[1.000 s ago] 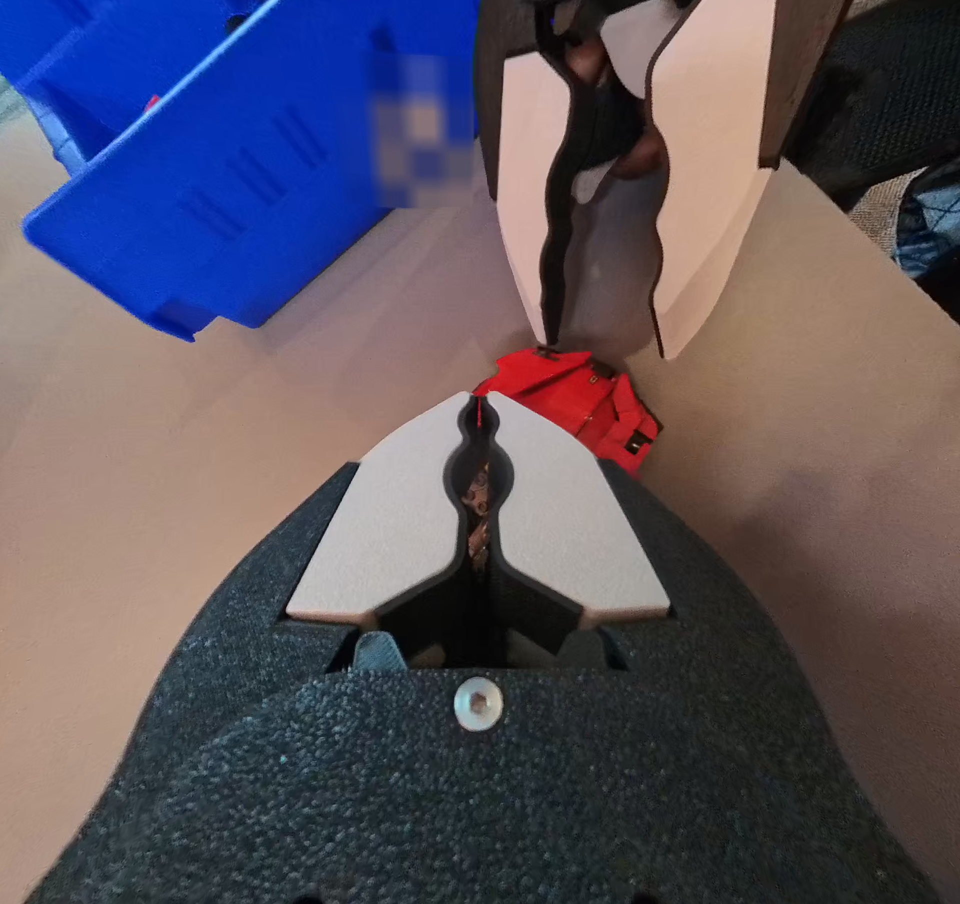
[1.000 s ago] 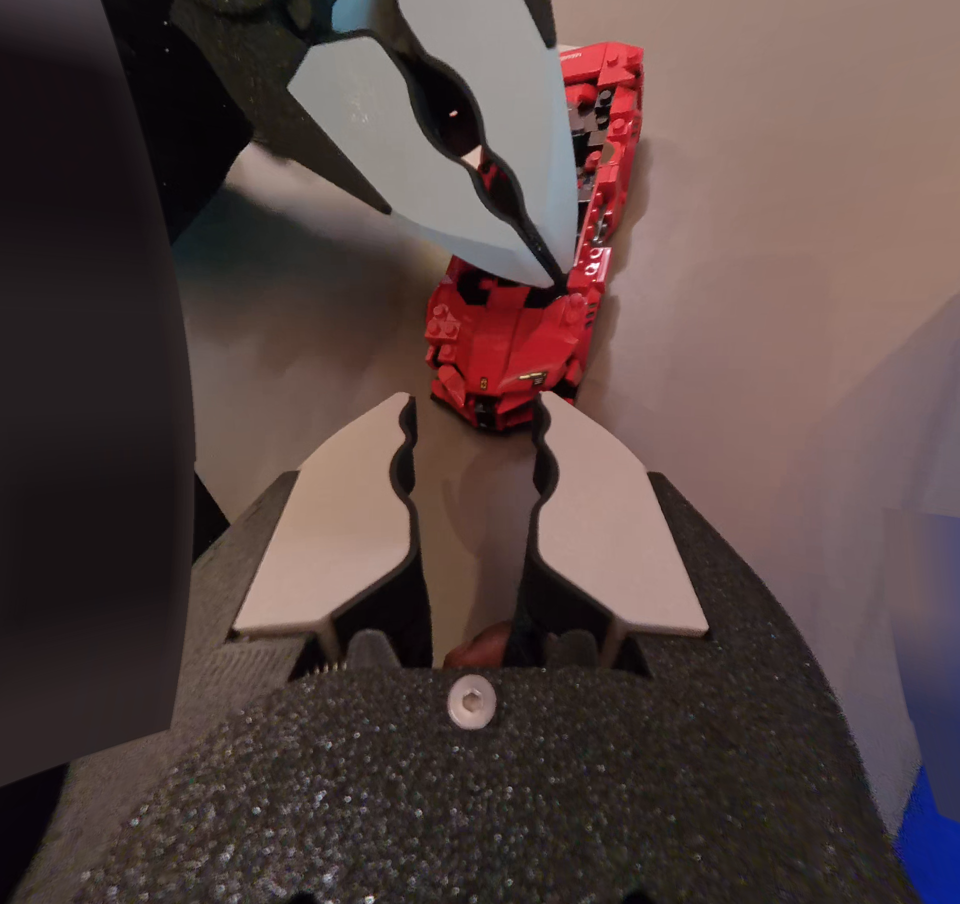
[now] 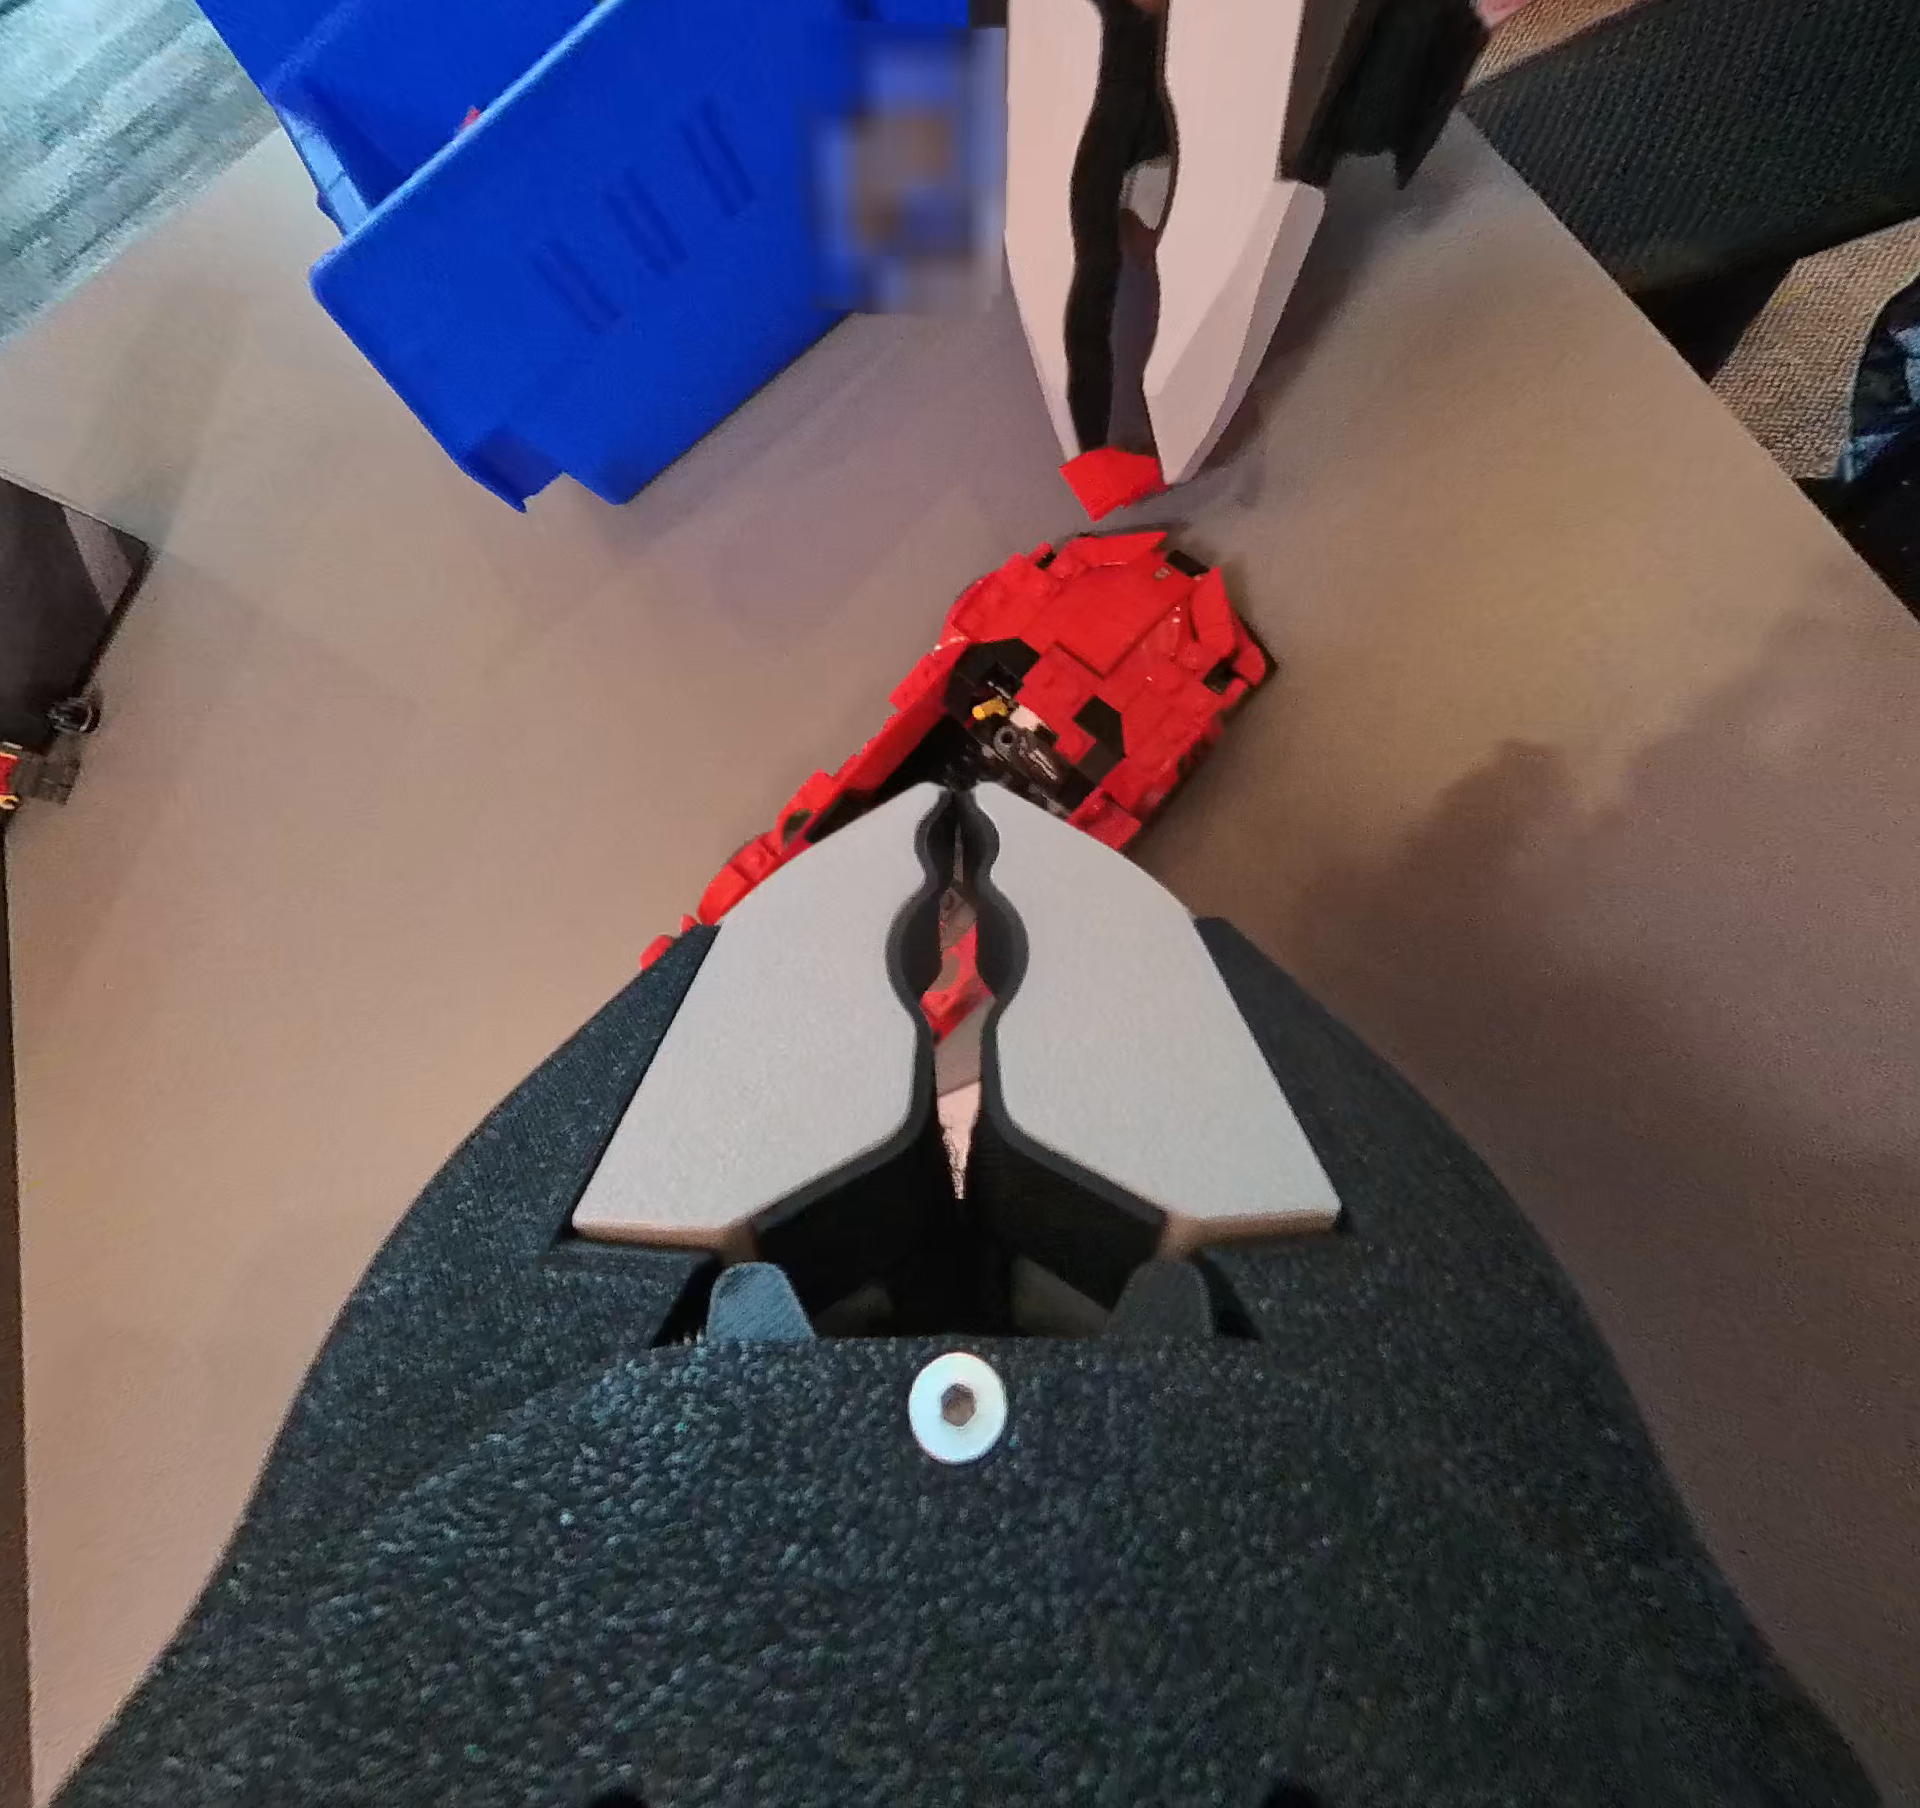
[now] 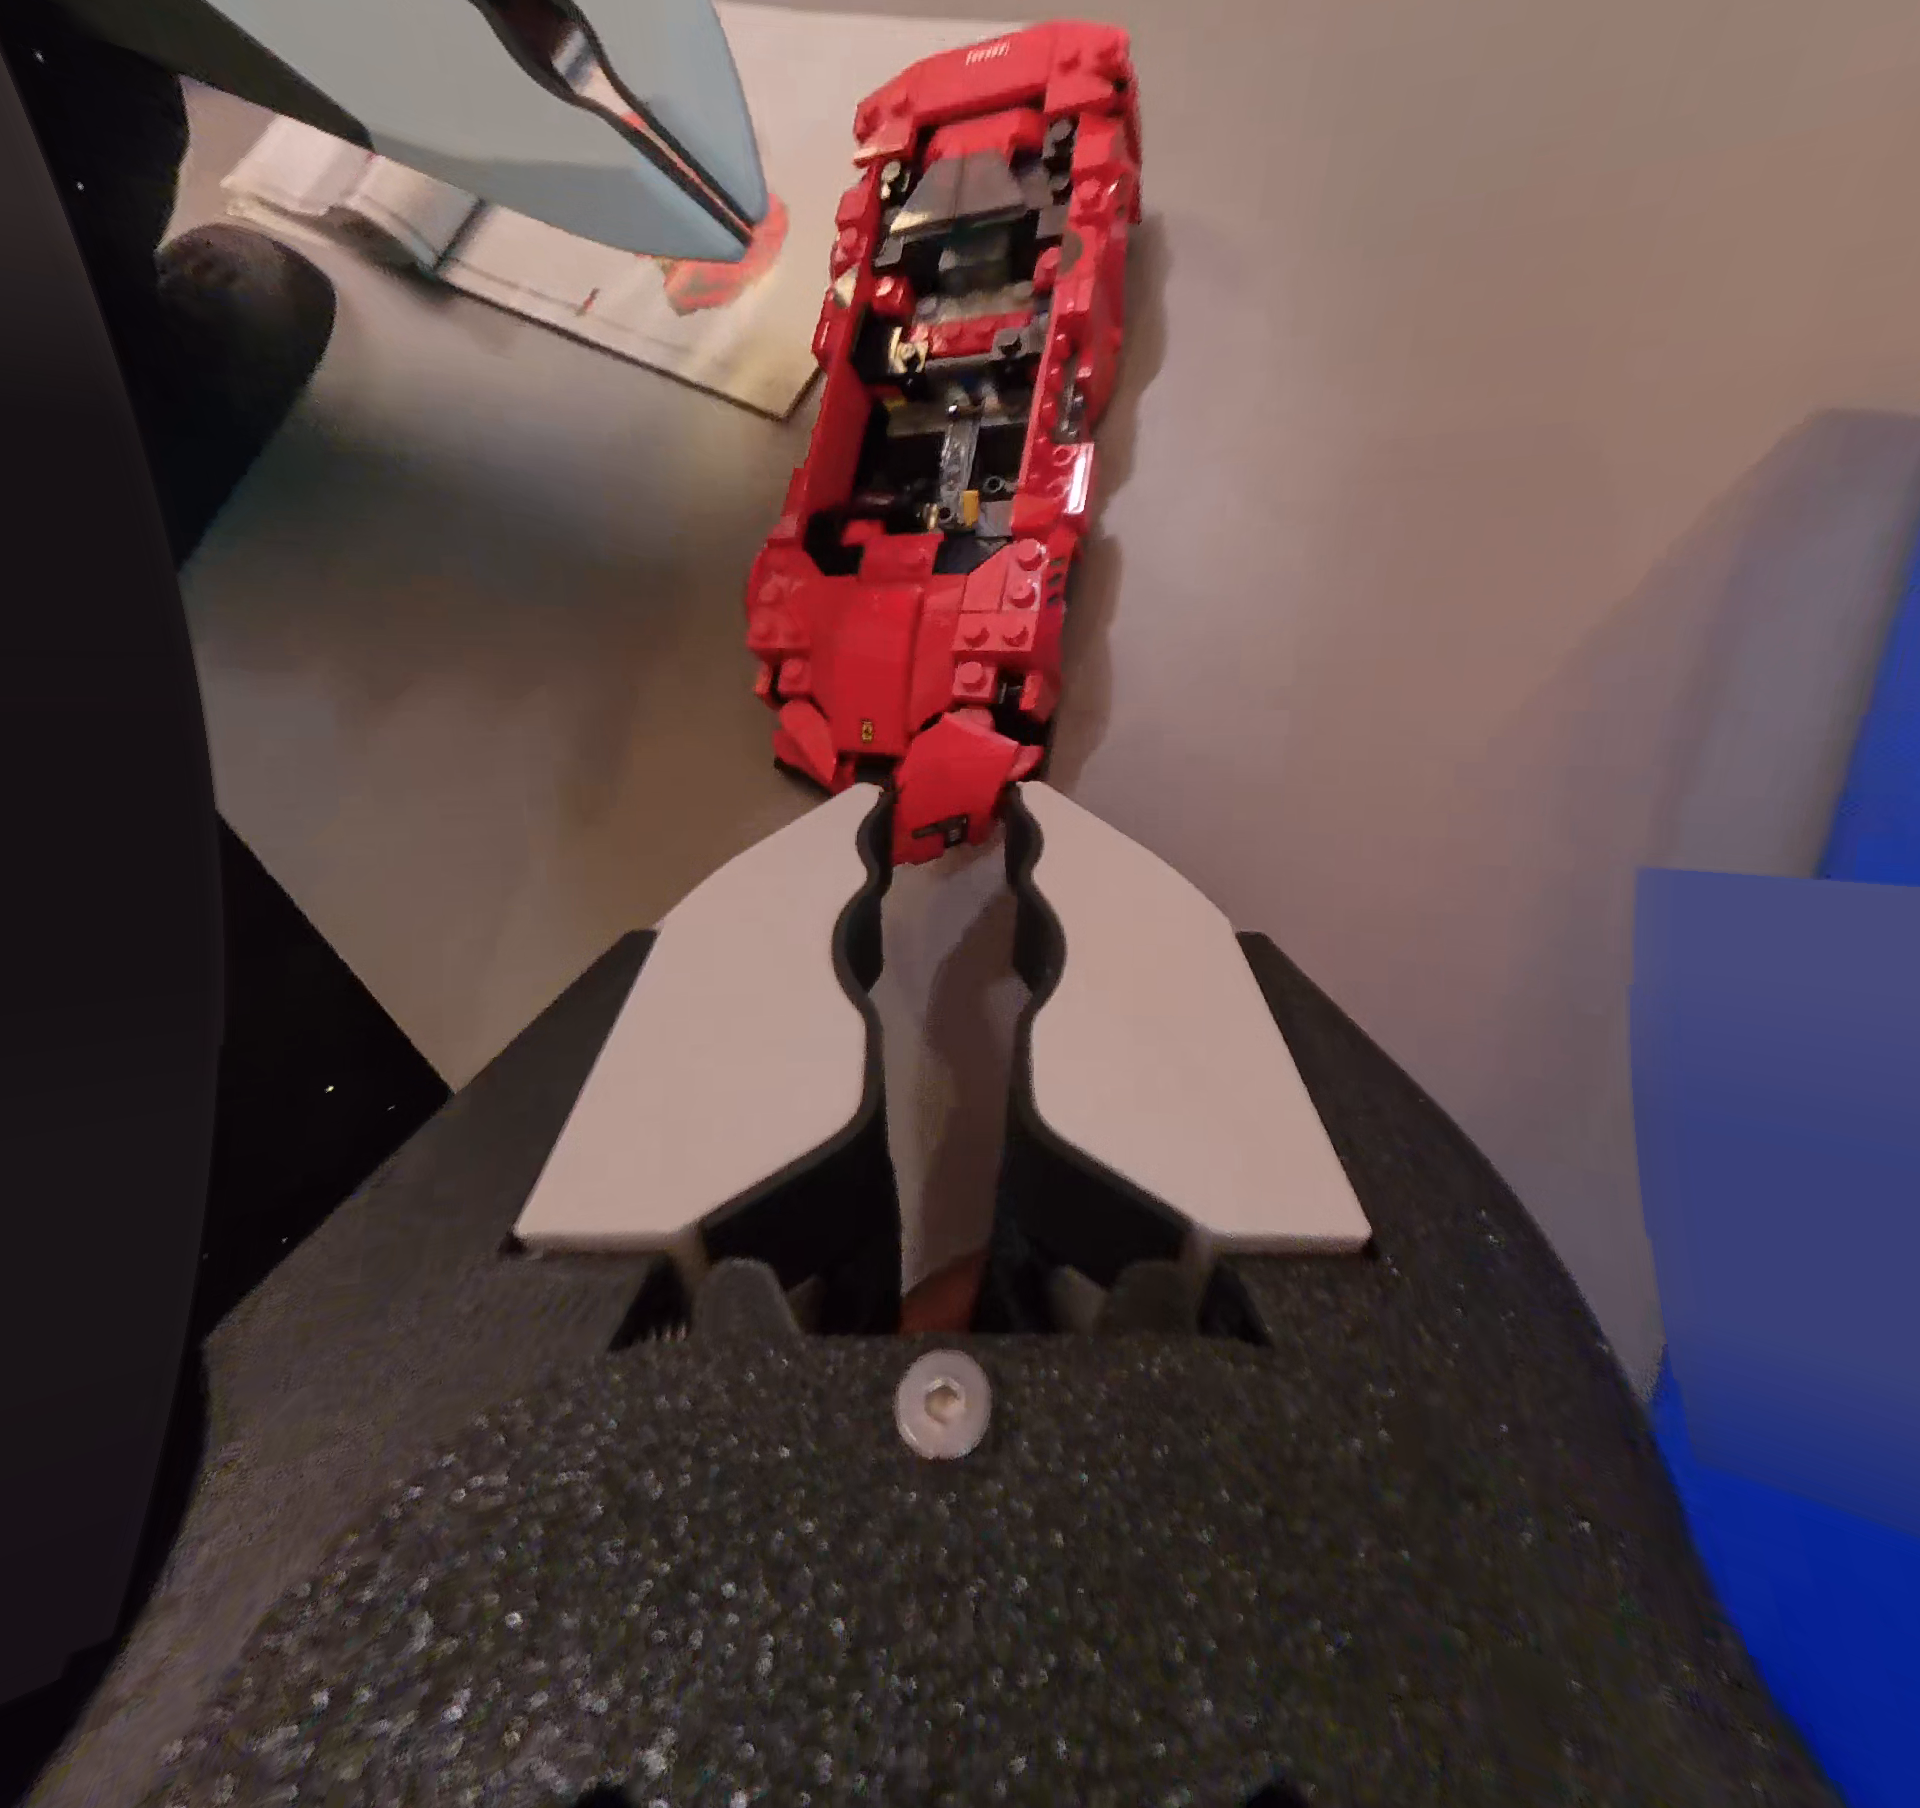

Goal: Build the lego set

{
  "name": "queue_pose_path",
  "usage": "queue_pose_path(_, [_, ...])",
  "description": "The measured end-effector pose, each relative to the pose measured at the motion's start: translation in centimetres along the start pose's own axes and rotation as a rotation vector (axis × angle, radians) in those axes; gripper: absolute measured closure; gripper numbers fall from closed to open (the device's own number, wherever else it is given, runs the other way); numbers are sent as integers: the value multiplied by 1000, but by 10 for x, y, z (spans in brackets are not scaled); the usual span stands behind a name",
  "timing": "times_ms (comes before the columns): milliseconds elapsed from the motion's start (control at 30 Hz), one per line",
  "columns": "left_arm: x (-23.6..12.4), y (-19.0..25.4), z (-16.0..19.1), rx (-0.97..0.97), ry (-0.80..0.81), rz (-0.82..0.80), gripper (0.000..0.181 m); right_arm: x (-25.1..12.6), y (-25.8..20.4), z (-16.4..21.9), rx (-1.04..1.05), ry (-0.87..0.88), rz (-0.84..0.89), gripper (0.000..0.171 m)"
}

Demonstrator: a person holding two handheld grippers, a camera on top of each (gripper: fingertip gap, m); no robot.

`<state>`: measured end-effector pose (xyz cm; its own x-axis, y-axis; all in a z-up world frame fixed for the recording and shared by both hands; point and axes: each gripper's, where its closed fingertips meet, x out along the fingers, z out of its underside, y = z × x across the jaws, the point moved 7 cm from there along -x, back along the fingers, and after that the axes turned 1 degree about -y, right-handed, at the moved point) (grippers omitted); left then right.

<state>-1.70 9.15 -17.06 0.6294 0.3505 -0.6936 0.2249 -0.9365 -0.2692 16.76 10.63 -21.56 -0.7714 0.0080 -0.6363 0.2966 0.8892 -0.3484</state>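
A small red piece (image 4: 951, 790) is pinched by the right claw (image 4: 951, 802). The left claw (image 3: 956, 802) is closed, nothing visibly gripped, over the red car (image 3: 1091, 678) on the tabletop (image 3: 416, 823).

Two close wrist views facing each other, both sharing red car (image 3: 1091, 688) (image 4: 945, 470)

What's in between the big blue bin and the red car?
Nothing, just bare table between the blue bin and the red Lego car. The left wrist view shows it.
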Motion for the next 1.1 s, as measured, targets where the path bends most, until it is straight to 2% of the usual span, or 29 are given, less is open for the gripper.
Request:
queue_pose_path(333, [2, 13, -6, 34, 19, 0, 181, 11, 8, -16, 37, -170, -76, 151])
queue_pose_path(533, [2, 11, -3, 23, 31, -2, 181, 11, 6, -21, 53, -131, -65, 151])
queue_pose_path(1100, [16, 14, -6, 50, 32, 26, 181, 17, 9, -20, -16, -174, -89, 151])
